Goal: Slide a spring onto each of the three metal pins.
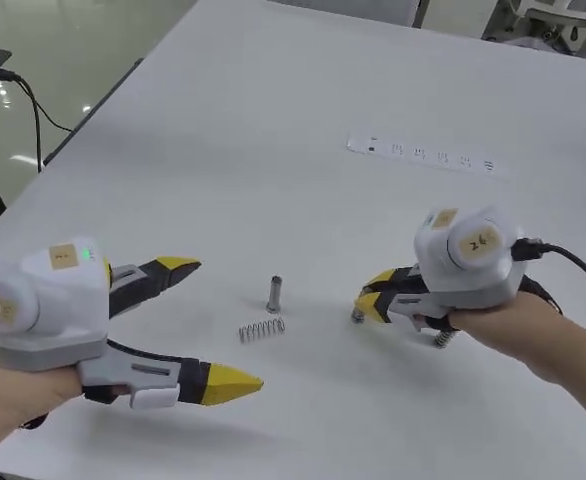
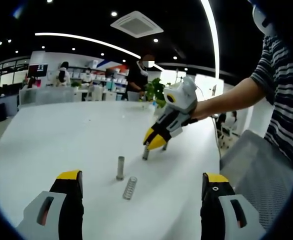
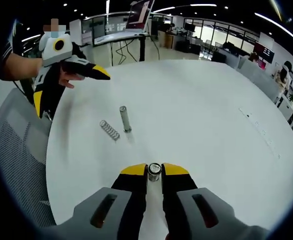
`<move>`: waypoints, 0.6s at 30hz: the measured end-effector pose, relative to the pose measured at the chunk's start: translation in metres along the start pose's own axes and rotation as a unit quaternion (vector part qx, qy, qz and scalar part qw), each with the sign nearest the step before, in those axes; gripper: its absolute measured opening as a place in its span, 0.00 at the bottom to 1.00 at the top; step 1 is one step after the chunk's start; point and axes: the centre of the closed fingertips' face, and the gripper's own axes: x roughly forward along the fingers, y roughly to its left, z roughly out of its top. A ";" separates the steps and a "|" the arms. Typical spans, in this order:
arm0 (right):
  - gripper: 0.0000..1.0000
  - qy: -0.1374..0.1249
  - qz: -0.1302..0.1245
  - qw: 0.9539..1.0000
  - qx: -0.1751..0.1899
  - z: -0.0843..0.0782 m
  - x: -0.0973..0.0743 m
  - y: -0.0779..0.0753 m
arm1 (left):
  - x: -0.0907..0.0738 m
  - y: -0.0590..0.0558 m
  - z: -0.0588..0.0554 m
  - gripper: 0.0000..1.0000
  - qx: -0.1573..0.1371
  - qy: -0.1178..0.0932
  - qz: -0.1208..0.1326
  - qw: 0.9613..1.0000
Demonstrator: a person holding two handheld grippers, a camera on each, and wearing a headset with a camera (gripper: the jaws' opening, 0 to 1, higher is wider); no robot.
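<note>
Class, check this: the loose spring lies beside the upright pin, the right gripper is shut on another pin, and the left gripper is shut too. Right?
No: the left gripper is open, its jaws wide apart, as the left gripper view shows. The spring, upright pin and right gripper are as stated.

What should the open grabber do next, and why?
Probably lower the left gripper onto the loose spring and close on it. Its jaws stand wide open and empty, the spring lies flat beside a bare upright pin, and the right gripper is shut on a second pin.
</note>
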 end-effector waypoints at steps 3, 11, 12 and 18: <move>0.09 -0.002 -0.002 1.000 -0.008 0.001 -0.002 0.001 | 0.000 0.000 0.000 0.96 -0.001 0.000 -0.001 1.000; 0.12 -0.005 -0.003 1.000 -0.006 0.002 -0.003 0.003 | 0.000 -0.002 0.001 0.96 -0.001 0.000 -0.002 1.000; 0.13 -0.007 -0.004 1.000 -0.006 0.004 -0.004 0.003 | -0.001 -0.002 0.001 0.96 -0.001 0.000 -0.002 1.000; 0.14 -0.021 -0.009 1.000 -0.001 0.011 -0.010 0.002 | -0.002 -0.003 0.003 0.96 0.000 -0.002 -0.001 1.000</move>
